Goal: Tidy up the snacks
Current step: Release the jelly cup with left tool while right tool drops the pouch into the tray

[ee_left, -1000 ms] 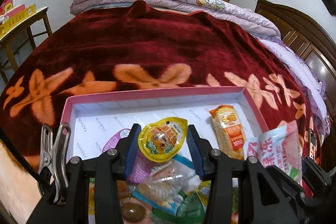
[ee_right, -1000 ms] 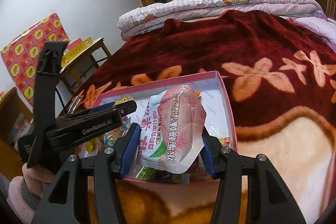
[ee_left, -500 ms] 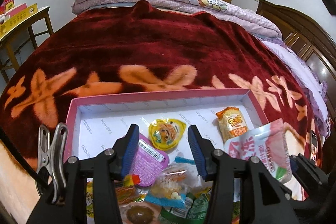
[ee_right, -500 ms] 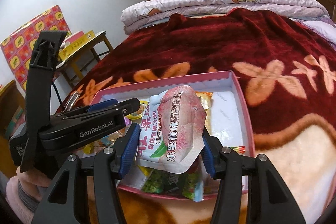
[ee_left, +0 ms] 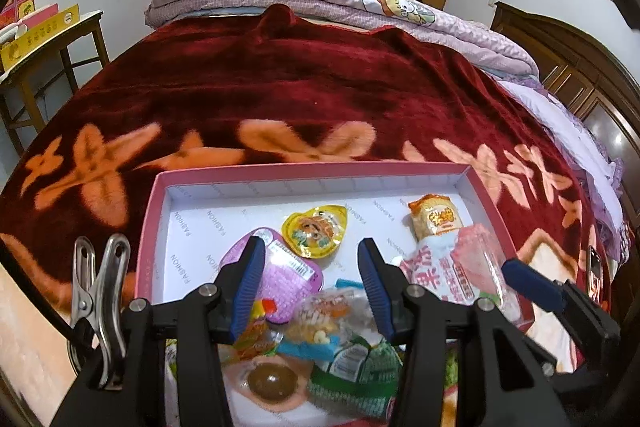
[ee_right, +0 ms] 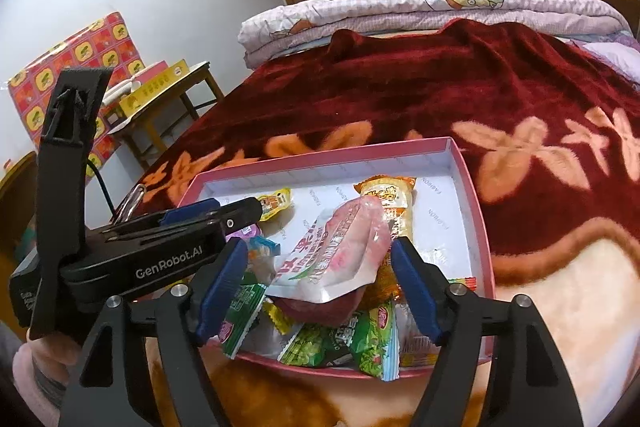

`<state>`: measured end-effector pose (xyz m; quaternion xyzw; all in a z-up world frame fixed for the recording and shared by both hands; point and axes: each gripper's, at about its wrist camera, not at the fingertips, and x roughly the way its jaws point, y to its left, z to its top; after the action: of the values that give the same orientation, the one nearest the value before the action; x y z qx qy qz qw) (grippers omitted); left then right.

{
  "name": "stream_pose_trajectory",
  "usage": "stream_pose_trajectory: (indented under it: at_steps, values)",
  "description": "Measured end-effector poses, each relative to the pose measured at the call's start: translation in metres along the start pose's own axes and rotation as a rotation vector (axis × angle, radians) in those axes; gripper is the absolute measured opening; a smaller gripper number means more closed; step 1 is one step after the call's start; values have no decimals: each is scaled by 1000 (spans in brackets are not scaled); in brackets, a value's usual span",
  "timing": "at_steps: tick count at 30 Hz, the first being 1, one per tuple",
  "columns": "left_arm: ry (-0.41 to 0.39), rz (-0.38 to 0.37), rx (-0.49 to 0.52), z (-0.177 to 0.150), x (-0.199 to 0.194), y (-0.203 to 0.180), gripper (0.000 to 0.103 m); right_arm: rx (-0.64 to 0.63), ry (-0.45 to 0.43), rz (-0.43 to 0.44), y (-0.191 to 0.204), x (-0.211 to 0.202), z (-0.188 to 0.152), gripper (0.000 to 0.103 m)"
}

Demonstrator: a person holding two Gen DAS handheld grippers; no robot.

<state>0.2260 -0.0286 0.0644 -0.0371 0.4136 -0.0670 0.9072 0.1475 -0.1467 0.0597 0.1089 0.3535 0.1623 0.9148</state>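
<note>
In the left wrist view, the left gripper (ee_left: 311, 283) hangs over the shallow pink cardboard box with white lining (ee_left: 280, 173), which lies on the dark red plush blanket with orange flowers (ee_left: 280, 79). Its blue pads are spread apart and press on nothing. Below them lie the yellow heart-shaped jelly cup with foil lid (ee_left: 314, 230) and the purple flat-lidded jelly cup (ee_left: 280, 277). Both look rigid, small and light, probably easiest to take across the rim. The orange crinkled plastic snack packet (ee_left: 434, 221) lies at the right side of the box.

In the right wrist view, the jaws of the right gripper (ee_right: 316, 285) have just been opening. The puffy pink and white glossy snack pouch (ee_right: 336, 247) is between them, but the pads do not touch it; it rests on other snacks inside the box. I judge it light, soft and slippery, so a hold near the flat sealed edge would be safer. The green wrinkled foil packets (ee_right: 340, 343) at the near wall look thin and easy to crush.
</note>
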Motion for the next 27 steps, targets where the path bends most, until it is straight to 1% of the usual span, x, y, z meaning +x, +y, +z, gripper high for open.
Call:
stream_pose_trajectory:
  at_steps: [10, 14, 22, 27]
  values:
    - [-4, -5, -5, -15, -26, -2, 50, 11, -23, 11, 3, -19, -4, 76]
    - [-4, -19, -24, -24, -40, -2, 50, 5, -29, 14, 7, -27, -7, 76]
    - [-20, -7, -42, -41, -60, -2, 50, 9, -24, 24, 14, -42, -17, 76]
    - [-31, 1, -40, -52, -72, -3, 50, 2, -9, 11, 18, -48, -26, 76]
